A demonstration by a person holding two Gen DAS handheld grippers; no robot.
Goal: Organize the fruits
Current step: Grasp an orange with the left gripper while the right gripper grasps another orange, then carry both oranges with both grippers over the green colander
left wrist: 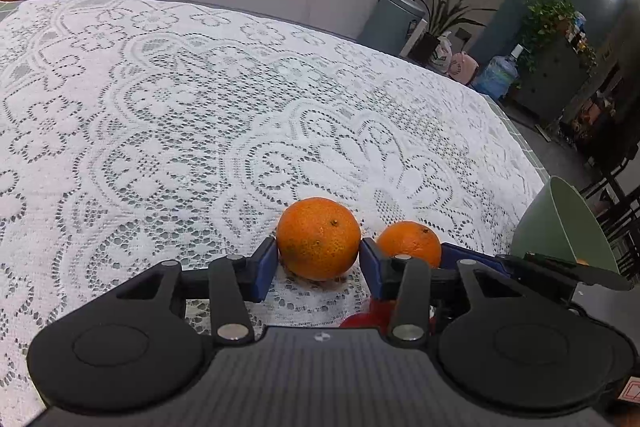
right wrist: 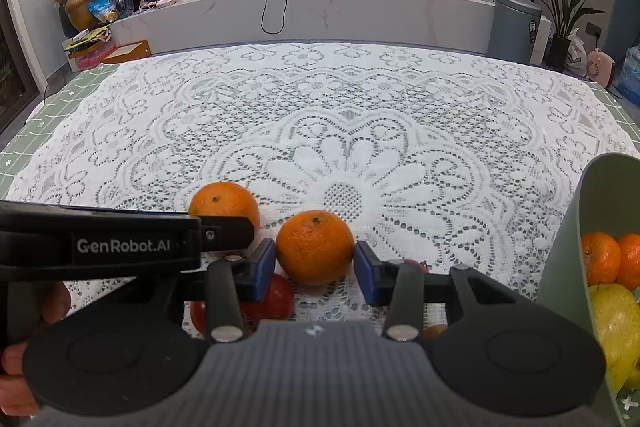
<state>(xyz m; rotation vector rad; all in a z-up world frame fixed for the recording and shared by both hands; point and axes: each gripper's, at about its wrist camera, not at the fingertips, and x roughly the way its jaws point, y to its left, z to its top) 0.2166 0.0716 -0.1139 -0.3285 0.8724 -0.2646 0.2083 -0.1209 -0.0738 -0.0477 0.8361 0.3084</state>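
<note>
While the green container (right wrist: 568,247) at the right edge of the desk (right wrist: 360,131) already holds at least two mandarins (right wrist: 600,257) and a yellow-green fruit (right wrist: 614,323), loose fruit is left on the lace cloth, so the job looks partly done.

Left tool (left wrist: 319,267): blue pads sit on both flanks of the left mandarin (left wrist: 319,238), looks clamped on it, fruit resting on the cloth, not lifted.

Right tool (right wrist: 315,269): pads bracket the right mandarin (right wrist: 315,247); left pad touches or nearly so, right pad looks a sliver off. Cannot tell if it is gripping. Fruit on the cloth too.

Both mandarins lie just beside each other, near the container.

Left to move: those two, plus red round fruit (right wrist: 276,297) under the right tool (type unclear) and an orange bit low right of it, mostly hidden.

Judgement: both need lifting and dropping into the container; reds after.
</note>
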